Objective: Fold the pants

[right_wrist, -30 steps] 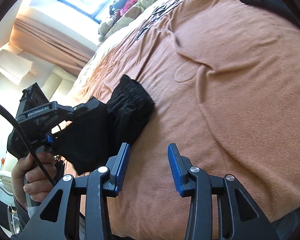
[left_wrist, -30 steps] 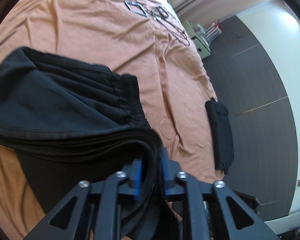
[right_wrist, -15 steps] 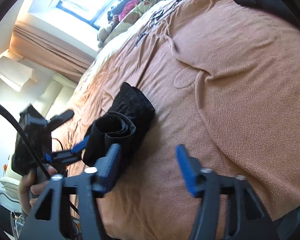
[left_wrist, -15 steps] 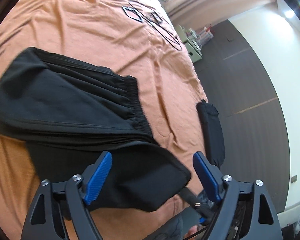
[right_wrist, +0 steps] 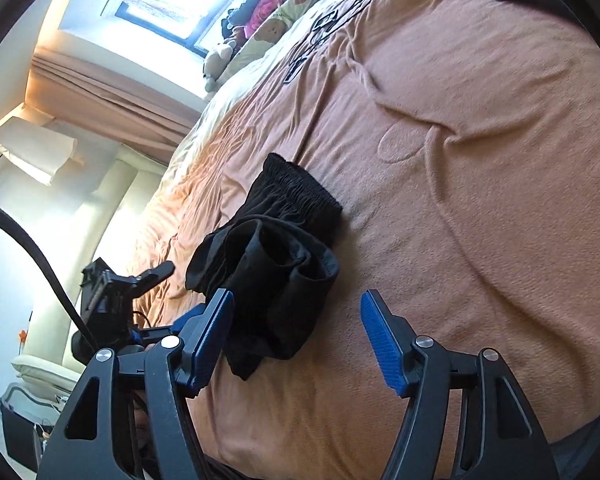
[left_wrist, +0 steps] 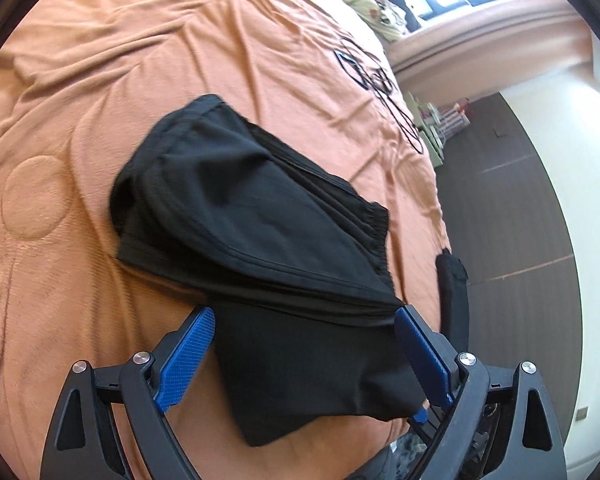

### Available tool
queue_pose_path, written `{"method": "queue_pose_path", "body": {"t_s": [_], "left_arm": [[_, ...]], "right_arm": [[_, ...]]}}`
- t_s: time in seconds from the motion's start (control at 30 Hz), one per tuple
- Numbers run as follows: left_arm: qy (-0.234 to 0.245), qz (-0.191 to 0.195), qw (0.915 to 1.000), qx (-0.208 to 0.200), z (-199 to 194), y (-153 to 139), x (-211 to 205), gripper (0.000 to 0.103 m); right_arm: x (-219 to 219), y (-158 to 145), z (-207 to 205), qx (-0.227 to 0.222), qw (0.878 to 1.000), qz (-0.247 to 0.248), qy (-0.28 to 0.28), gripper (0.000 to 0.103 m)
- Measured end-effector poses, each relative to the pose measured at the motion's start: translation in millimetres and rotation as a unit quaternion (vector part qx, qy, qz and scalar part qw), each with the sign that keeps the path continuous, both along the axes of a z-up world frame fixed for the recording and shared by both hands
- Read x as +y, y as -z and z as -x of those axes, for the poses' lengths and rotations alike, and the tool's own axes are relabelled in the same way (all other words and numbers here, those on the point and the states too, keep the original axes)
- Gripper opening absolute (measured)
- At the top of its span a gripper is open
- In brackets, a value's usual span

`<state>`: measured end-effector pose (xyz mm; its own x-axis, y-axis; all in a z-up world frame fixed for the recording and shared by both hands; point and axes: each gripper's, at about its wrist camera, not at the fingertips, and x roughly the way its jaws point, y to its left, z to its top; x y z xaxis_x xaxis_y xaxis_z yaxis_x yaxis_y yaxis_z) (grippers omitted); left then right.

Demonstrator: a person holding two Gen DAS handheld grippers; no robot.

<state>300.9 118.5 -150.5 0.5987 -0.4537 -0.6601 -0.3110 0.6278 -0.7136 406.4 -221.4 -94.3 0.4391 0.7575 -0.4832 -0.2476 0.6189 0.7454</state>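
On the orange bedspread point(left_wrist: 148, 64), near its foot edge, a pair of black pants point(left_wrist: 260, 224) lies folded into a thick stack of layers, the gathered elastic waistband point(left_wrist: 374, 228) turned toward the side of the bed nearest the dark floor point(left_wrist: 512, 208). One lower layer of cloth sticks out from under the stack toward the left gripper point(left_wrist: 304, 354), whose blue-padded jaws stand spread wide on either side of that flap, gripping nothing. From the right wrist camera the same pants point(right_wrist: 276, 256) show as a rolled, open-ended bundle with the waistband point(right_wrist: 300, 188) on the far side; the right gripper point(right_wrist: 298, 340) hangs just short of the bundle, its jaws also wide apart and empty, the left pad close beside the cloth. Beyond the bundle in that view, the left gripper point(right_wrist: 140, 284) appears dark against the bedspread point(right_wrist: 480, 160), a black cable point(right_wrist: 40, 256) looping up from it. A second black garment point(left_wrist: 454, 292) drapes over the edge of the bedspread beside the floor. Farther up the bedspread from the pants lie thin black wire shapes point(left_wrist: 364, 72), and past them soft toys point(right_wrist: 260, 28) are heaped beneath a bright window point(right_wrist: 180, 4) hung with peach curtains point(right_wrist: 112, 96).
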Motion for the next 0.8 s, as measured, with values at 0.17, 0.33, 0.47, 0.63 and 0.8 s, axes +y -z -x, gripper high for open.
{"method": "queue_pose_path", "body": {"t_s": [0.17, 0.33, 0.47, 0.63, 0.8], "left_arm": [[-0.008, 0.024, 0.9996, 0.008, -9, 17, 5, 0.093], [-0.008, 0.033, 0.9993, 0.015, -20, 29, 1, 0.093], [-0.029, 0.022, 0.9993, 0.009, -25, 30, 7, 0.092], [-0.066, -0.012, 0.9976, -0.013, -22, 10, 25, 0.090], [-0.072, -0.033, 0.9966, -0.023, -30, -4, 36, 0.068]], "right_arm": [[9, 1, -5, 0.003, 1.000, 0.004, 0.001, 0.069], [14, 4, -12, 0.009, 1.000, 0.005, 0.004, 0.070], [18, 8, -16, 0.017, 1.000, 0.004, 0.003, 0.070], [20, 9, -16, 0.012, 1.000, -0.016, -0.004, 0.070], [18, 15, -18, 0.013, 0.999, -0.034, -0.004, 0.070]]}}
